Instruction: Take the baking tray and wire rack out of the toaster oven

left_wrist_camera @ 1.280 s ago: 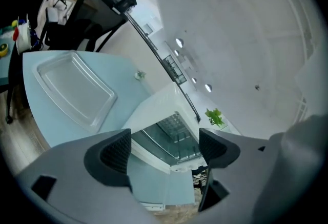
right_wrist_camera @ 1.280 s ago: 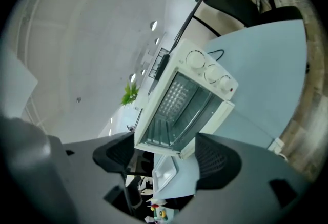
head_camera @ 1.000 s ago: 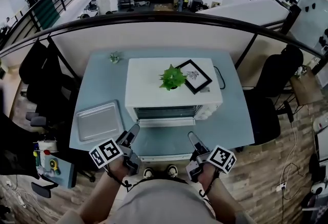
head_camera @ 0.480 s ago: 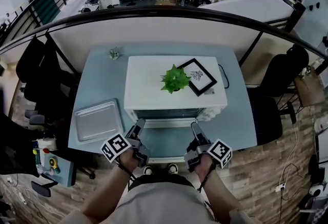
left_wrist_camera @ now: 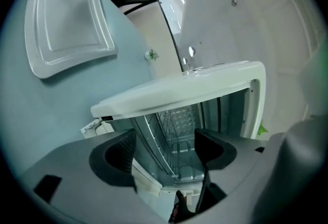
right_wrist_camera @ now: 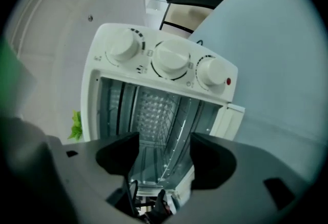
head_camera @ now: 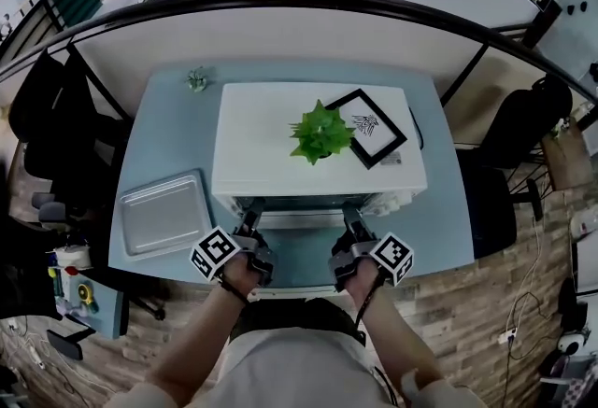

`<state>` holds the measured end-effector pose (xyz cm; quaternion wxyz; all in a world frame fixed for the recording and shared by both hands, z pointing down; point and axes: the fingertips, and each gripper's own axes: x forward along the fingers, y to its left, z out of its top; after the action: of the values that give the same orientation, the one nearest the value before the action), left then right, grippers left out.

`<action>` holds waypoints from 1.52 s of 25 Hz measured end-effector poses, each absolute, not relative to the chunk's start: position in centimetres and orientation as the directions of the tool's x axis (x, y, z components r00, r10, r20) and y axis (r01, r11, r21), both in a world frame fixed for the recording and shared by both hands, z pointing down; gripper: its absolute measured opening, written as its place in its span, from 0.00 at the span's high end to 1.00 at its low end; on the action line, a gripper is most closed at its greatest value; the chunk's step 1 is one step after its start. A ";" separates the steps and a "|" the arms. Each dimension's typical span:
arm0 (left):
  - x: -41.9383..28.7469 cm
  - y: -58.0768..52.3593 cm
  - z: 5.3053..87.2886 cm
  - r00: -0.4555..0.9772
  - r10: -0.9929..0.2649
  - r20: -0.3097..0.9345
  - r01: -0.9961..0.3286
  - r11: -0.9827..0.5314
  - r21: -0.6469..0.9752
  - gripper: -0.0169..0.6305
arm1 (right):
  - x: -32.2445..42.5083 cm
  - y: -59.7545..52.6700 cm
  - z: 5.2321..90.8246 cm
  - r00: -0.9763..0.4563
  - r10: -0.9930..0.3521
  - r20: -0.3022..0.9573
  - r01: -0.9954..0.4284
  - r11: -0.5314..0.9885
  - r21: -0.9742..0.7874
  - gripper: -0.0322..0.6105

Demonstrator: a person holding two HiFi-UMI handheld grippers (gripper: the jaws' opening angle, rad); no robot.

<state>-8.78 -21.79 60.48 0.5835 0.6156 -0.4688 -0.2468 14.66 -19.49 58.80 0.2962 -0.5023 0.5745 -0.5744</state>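
The white toaster oven (head_camera: 262, 145) stands on the blue table with its door (head_camera: 304, 221) folded down. Inside its cavity sits the wire rack (left_wrist_camera: 177, 118), which the right gripper view also shows as the wire rack (right_wrist_camera: 154, 113). The baking tray (head_camera: 165, 214) lies on the table left of the oven. My left gripper (head_camera: 250, 216) and right gripper (head_camera: 352, 216) reach side by side to the oven's mouth. The left gripper (left_wrist_camera: 164, 148) and the right gripper (right_wrist_camera: 164, 148) have their jaws closing, still apart. Rack wires show between them, and the pads press on nothing.
A green plant (head_camera: 320, 133) and a black picture frame (head_camera: 367, 127) sit on the oven's top. Three knobs (right_wrist_camera: 171, 59) line its control panel. A tiny plant (head_camera: 196, 77) stands at the table's (head_camera: 173, 131) back left. Office chairs flank the table.
Both grippers have moved forward and down from the table's front edge to the oven's open mouth. Their jaws have narrowed a little.
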 end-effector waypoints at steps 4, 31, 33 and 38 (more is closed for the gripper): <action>-8.2 -22.9 62.5 0.432 -0.868 0.244 -0.276 0.130 0.952 0.45 | 14.8 -20.5 60.9 -0.282 -0.933 0.224 -0.185 -0.177 -0.967 0.48; -6.8 -29.5 64.0 0.326 -0.940 -0.099 -0.027 -0.114 0.993 0.82 | 15.1 -28.3 64.6 -0.215 -0.977 0.005 -0.023 0.000 -1.000 0.85; -6.6 -29.6 64.4 0.318 -0.945 -0.080 -0.021 -0.092 0.996 0.88 | 15.0 -28.4 64.6 -0.215 -0.977 0.001 -0.027 0.005 -1.000 0.91; -6.5 -29.3 64.1 0.340 -0.936 -0.092 -0.032 -0.110 0.993 0.95 | 15.0 -28.1 64.3 -0.234 -0.972 -0.010 -0.009 0.013 -1.000 0.94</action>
<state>-6.51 -29.28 64.11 0.5391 0.6160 -0.3929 -0.4189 14.98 -28.12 64.30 0.4379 -0.4376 0.5609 -0.5497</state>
